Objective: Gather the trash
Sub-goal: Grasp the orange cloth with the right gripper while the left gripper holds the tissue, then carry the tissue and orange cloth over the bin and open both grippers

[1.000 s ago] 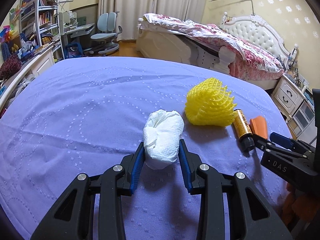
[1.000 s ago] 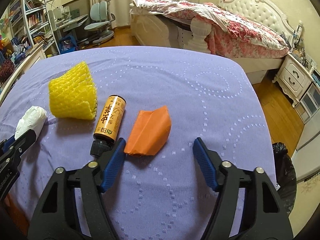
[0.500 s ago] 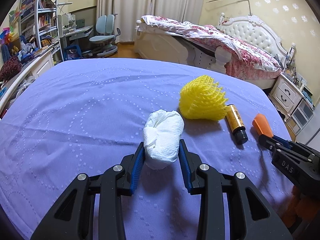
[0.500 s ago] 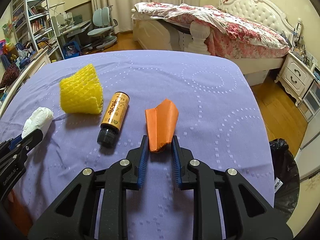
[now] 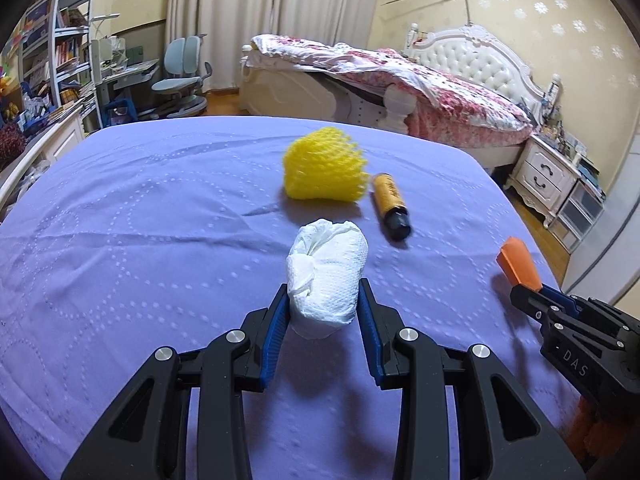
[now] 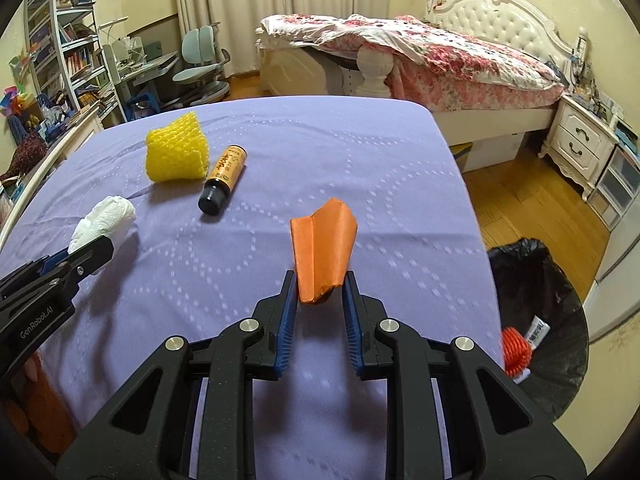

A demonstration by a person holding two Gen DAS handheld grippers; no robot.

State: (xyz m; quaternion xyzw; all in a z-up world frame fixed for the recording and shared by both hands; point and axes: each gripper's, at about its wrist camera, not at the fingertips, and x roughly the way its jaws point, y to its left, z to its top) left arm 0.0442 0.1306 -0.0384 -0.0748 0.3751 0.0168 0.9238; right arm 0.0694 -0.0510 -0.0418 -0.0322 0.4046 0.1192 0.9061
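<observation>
step in hand: carrying two gripped pieces of trash to the bin. left gripper [image 5: 323,312] closed down on the white paper wad [image 5: 327,276], jaws pressed against both its sides; right gripper [image 6: 320,295] narrowed onto the folded orange paper [image 6: 322,250], pinched at its lower end only. both pieces held just above the purple tablecloth [image 5: 140,220].

relative to the black-lined trash bin [image 6: 536,292]: standing on the floor off the table's right edge, orange paper nearest to it, paper wad further off toward the left. yellow foam net [image 6: 177,154] and brown bottle [image 6: 224,178] lying side by side on the cloth, well apart from the bin, not yet collected. something red already inside the bin, possibly another net; too small to tell.

to be done well: keep both grips firm, swing the right piece over the bin mouth before opening, release only when fully past the rim; orange paper held by a thin edge, likely to slip if jolted. left piece to follow, without crossing the other tool.

against the earlier frames: orange paper lay flat on the cloth between wide-open right jaws, now clamped and lifted. wad grip unchanged. both views raised and pulled back from the net and bottle.
</observation>
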